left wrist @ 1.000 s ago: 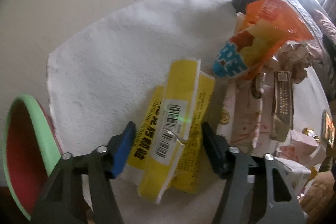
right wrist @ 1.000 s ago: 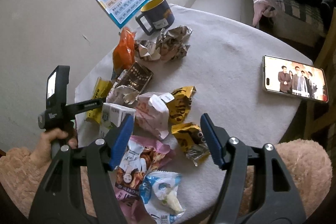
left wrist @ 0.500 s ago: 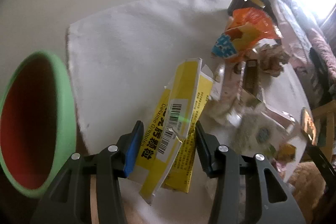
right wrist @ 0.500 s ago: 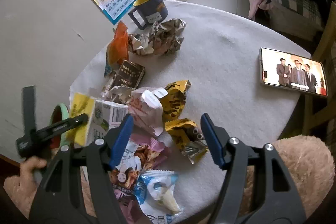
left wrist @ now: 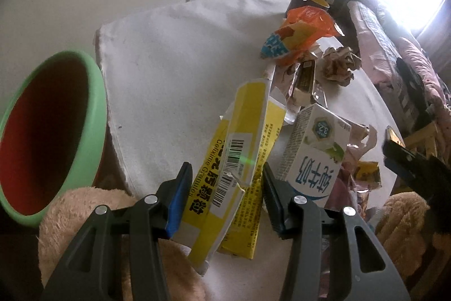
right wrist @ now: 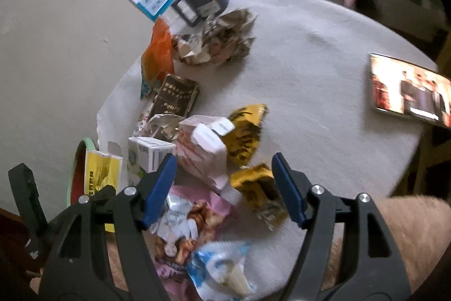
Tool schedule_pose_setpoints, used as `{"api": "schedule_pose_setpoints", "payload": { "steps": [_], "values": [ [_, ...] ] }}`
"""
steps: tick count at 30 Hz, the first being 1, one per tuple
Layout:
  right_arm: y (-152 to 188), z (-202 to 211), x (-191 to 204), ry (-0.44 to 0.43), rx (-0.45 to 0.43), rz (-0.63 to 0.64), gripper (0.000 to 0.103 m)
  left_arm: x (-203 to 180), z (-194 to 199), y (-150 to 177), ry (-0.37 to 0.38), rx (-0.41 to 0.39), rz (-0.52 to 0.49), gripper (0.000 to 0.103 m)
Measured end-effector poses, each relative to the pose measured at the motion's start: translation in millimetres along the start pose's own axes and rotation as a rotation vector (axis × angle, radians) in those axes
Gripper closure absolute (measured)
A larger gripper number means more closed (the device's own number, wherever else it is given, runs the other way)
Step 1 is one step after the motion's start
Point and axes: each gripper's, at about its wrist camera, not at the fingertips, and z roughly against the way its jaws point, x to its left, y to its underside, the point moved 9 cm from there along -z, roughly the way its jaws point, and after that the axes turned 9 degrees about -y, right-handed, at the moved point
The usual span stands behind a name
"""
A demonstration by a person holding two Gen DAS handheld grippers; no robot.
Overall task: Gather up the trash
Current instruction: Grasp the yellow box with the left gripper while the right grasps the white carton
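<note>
— Left wrist view, item one?
— Left gripper (left wrist: 225, 195), jaws clamped on a flattened yellow box (left wrist: 242, 160) (barcode up), lifted off the table (left wrist: 174, 75); green bin (left wrist: 95, 114) left of the box, milk carton (left wrist: 315, 157) right.
— Right wrist view?
— Right gripper (right wrist: 224, 188), jaws apart, nothing held, above wrappers (right wrist: 183, 216); the box (right wrist: 101, 174) sits left of it, at the bin's (right wrist: 81, 148) rim.
</note>
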Motion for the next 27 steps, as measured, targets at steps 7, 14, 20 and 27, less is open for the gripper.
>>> {"api": "schedule_pose_setpoints", "payload": {
  "steps": [7,14,20,27],
  "values": [
    [-6,-34,2,-0.012,0.067,0.018,0.057,0,-3,1,-0.002,0.002,-0.011,0.053],
    [0,-37,11,-0.089,0.079,0.03,0.084,-7,-9,1,-0.019,0.006,-0.051,0.047],
    [-1,-25,7,-0.117,0.037,-0.006,0.085,-9,-12,2,-0.024,0.013,-0.062,0.044],
    [2,-30,8,-0.141,0.062,-0.002,0.083,-10,-16,3,-0.039,0.018,-0.078,0.045]
  ]
}}
